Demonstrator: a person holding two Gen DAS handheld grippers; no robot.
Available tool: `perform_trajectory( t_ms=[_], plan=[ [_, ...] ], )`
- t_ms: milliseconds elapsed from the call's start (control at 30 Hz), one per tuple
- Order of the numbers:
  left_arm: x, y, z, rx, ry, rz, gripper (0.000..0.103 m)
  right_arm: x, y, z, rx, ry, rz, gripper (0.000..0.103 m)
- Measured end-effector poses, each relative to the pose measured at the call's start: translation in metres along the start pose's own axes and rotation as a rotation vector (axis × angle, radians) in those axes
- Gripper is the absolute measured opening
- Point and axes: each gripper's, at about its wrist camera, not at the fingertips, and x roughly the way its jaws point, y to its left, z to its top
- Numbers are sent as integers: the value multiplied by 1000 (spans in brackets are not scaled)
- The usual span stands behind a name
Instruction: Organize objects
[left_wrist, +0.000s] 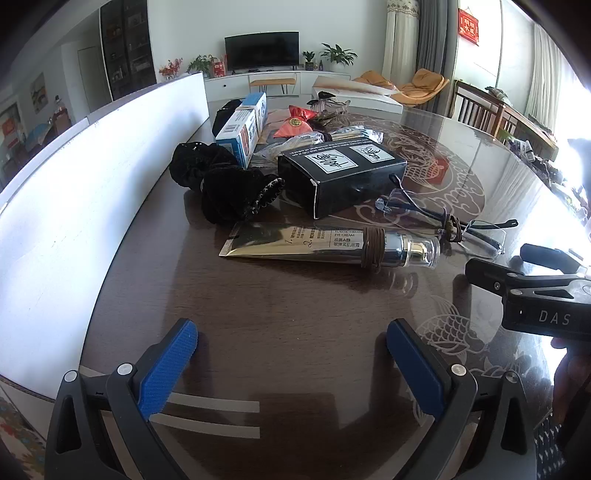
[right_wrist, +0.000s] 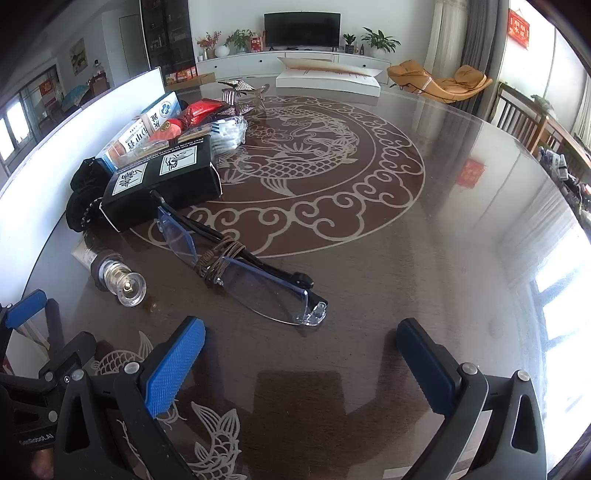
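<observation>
A gold eye-cream tube (left_wrist: 314, 242) with a brown band around its neck lies on the dark round table (left_wrist: 295, 314); its clear cap shows in the right wrist view (right_wrist: 123, 282). Clear glasses (right_wrist: 243, 269) wrapped with a brown hair tie lie beside it, also in the left wrist view (left_wrist: 458, 225). Behind stand a black box (left_wrist: 340, 177), black scrunchies (left_wrist: 221, 184), a blue-white box (left_wrist: 243, 127) and red packets (left_wrist: 299, 123). My left gripper (left_wrist: 291, 343) is open and empty before the tube. My right gripper (right_wrist: 301, 343) is open and empty just before the glasses.
A long white board (left_wrist: 74, 206) runs along the table's left edge. A white flat box (right_wrist: 328, 79) lies at the far side. The table carries a pale dragon-and-fish pattern (right_wrist: 295, 166). Chairs (left_wrist: 476, 107) stand at the right.
</observation>
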Motion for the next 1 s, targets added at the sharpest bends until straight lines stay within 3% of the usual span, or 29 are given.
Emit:
perform_trajectory(
  t_ms=[1000],
  plan=[
    [1, -1, 1, -12, 40, 2, 103, 0, 0, 1, 3, -32, -1, 103]
  ],
)
